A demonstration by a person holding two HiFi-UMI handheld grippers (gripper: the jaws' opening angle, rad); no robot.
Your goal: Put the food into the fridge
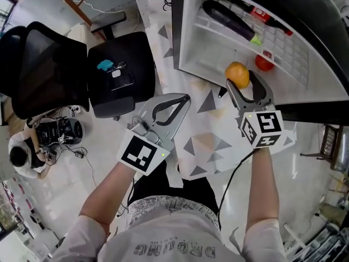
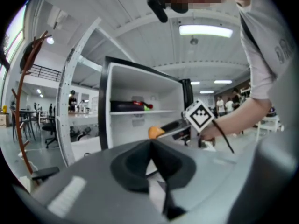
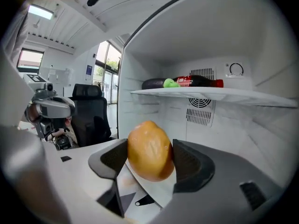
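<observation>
Head view steeply downward; fridge (image 1: 191, 37) in all

The fridge (image 1: 188, 37) is stood open in front, w/ a chair (image 1: 117, 75) to its left. An eggplant (image 1: 229, 19) & a bottle (image 1: 262, 16) are laid on the shelf (image 3: 224, 96) inside. An orange (image 1: 238, 74) is held betw. the right gripper (image 1: 241, 81) jaws at the fridge mouth, below the shelf. The left gripper (image 1: 184, 99) is held left of it, outside.

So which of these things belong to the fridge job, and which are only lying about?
Job: orange in the shut right gripper; open fridge; eggplant, bottle and red fruit already inside.
Lying about: black office chair; teal item on its seat; left gripper, shut and empty.
</observation>
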